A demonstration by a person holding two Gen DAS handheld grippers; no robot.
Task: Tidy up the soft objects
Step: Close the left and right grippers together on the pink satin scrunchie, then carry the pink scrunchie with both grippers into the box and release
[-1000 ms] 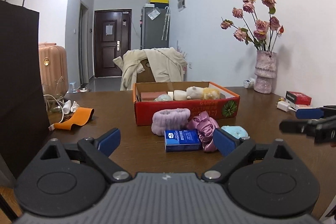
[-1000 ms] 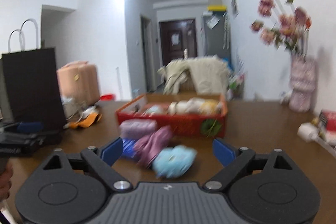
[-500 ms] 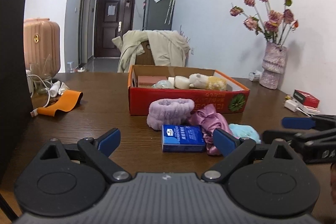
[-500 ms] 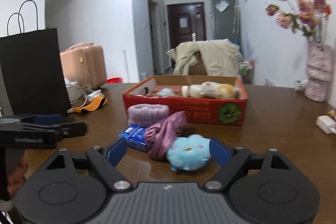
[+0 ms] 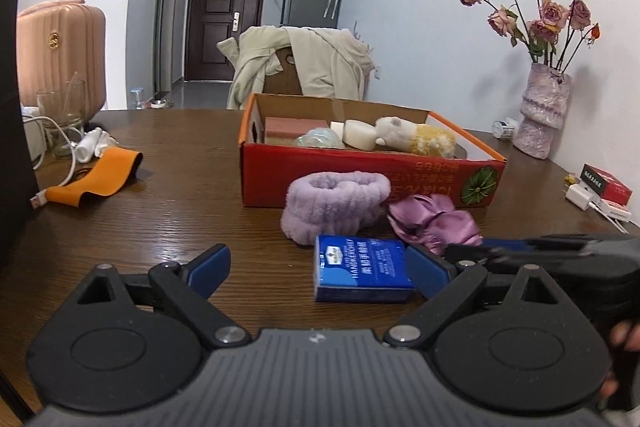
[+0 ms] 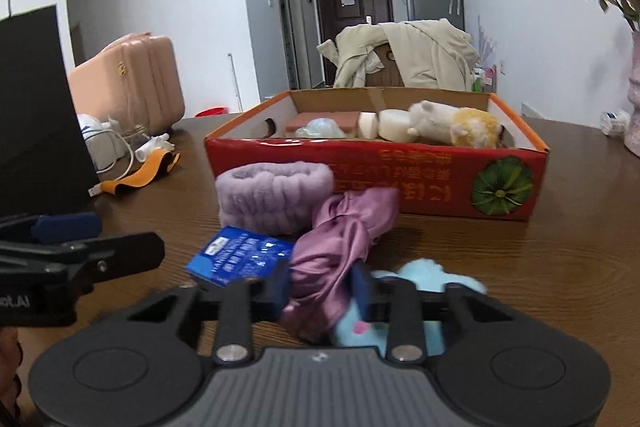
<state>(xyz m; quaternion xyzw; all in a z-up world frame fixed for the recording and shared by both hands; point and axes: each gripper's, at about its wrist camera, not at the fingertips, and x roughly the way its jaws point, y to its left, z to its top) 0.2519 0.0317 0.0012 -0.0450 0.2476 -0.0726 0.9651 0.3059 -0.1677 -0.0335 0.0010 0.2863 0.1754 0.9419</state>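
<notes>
My right gripper (image 6: 320,289) is closing its jaws, and the near end of the purple satin scrunchie (image 6: 344,231) fills the gap between the blue pads. A light blue plush toy (image 6: 424,279) lies just right of it, partly under the right finger. My left gripper (image 5: 318,269) stands open low over the table, with the blue tissue pack (image 5: 362,267) right ahead of it. A fluffy lilac headband (image 5: 334,205) sits in front of the red cardboard box (image 5: 360,179). The box holds a white and yellow plush toy (image 5: 416,137) and sponges.
A black paper bag (image 6: 36,115) stands at the left. An orange strap (image 5: 96,179), a cable and a glass jar (image 5: 60,123) lie back left. A vase of roses (image 5: 542,115), a charger and a small red box (image 5: 604,183) are at the right.
My right gripper came forward and down onto the scrunchie, and its wide jaws narrowed around it. My left gripper sank and moved closer to the tissue pack.
</notes>
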